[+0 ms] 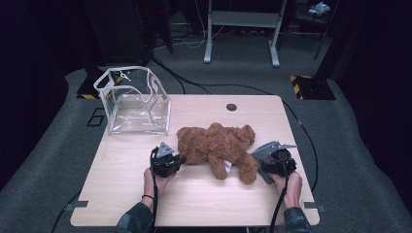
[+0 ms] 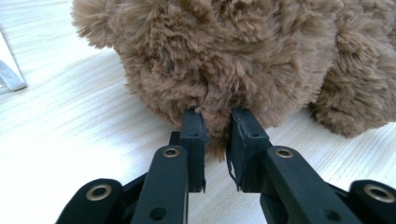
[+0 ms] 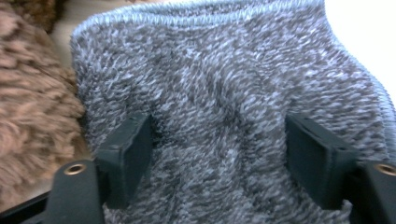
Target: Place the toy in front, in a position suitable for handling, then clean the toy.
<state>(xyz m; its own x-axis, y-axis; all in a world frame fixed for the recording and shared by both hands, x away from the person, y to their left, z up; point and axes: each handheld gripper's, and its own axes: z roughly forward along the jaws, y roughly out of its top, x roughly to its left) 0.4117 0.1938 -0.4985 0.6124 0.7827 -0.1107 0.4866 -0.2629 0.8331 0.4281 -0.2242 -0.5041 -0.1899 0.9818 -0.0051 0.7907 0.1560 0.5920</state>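
Note:
A brown teddy bear [image 1: 216, 145] lies on its back in the middle of the wooden table [image 1: 116, 194]. My left gripper [image 1: 181, 159] is at the bear's left side. In the left gripper view its jaws [image 2: 217, 119] are pinched on a tuft of the bear's fur [image 2: 233, 56]. A grey knit cloth [image 1: 265, 153] lies by the bear's leg at the right. My right gripper [image 1: 266, 164] is down on it. In the right gripper view the cloth [image 3: 219, 70] spreads under and past both jaws, which stand wide apart [image 3: 219, 144]. Brown fur [image 3: 28, 93] shows at its left.
A clear plastic bag [image 1: 136, 104] with white trim stands open at the table's back left; its corner [image 2: 9, 77] shows in the left gripper view. A round cable hole [image 1: 231, 107] sits near the back edge. Cables trail off the table's front.

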